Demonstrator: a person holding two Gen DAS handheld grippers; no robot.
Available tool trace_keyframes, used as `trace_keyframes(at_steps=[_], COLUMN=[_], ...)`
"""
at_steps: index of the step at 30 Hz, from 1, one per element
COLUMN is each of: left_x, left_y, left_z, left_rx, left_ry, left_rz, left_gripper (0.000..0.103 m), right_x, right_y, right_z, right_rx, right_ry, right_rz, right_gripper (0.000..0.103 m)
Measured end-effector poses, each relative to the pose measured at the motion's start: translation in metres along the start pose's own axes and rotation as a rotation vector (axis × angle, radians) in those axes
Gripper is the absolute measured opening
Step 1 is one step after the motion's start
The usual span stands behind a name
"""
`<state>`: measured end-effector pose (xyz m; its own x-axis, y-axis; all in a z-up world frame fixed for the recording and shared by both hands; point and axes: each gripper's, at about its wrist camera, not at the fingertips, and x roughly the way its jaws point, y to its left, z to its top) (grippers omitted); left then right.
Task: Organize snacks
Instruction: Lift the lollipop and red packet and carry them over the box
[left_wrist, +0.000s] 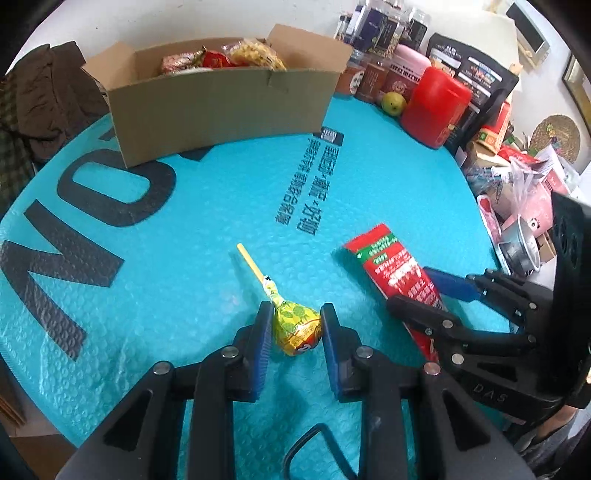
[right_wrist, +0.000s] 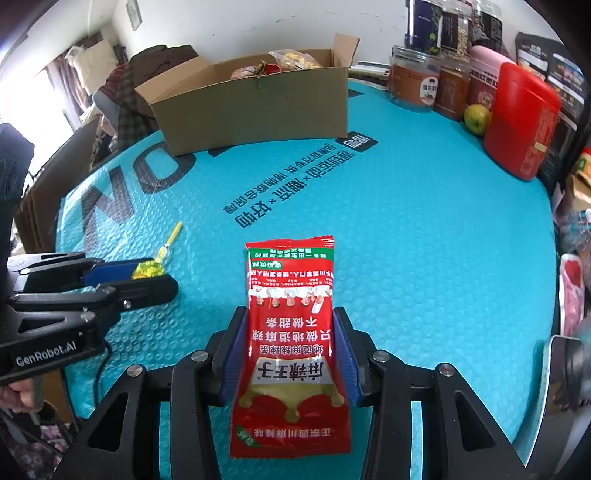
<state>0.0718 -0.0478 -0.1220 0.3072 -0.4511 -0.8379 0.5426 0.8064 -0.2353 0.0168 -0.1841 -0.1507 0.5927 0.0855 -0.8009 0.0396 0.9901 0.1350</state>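
- The lollipop (left_wrist: 296, 328) lies on the blue mat (left_wrist: 184, 229), its wrapped head clenched between the pads of the left gripper (left_wrist: 295, 325), stick pointing away from the tool.
- The red snack packet (right_wrist: 291, 343) lies flat between the fingers of the right gripper (right_wrist: 291, 350), which press its edges.
- Judgement: lift each straight up, then carry ahead to the cardboard box (left_wrist: 221, 107).
- Count: one lollipop, one packet, one box, two grippers.
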Motion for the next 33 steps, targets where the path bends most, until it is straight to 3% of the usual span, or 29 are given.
trace_keyframes(at_steps=[9,33], left_x=[-0.022,-0.112], left_y=[0.005,0.01], left_z=[0.009,0.062], left_rx=[-0.006,0.023], left_ry=[-0.063,-0.352], left_rz=[-0.011,-0.026], left_gripper=[0.026,0.026], right_x=[-0.023,-0.092], right_y=[0.01,0.056], right_z=[0.012,0.075], right_rx=[-0.011,-0.111], right_ry=[-0.063,-0.284], right_rz=[0.061,0.158], right_gripper=[0.044,0.044])
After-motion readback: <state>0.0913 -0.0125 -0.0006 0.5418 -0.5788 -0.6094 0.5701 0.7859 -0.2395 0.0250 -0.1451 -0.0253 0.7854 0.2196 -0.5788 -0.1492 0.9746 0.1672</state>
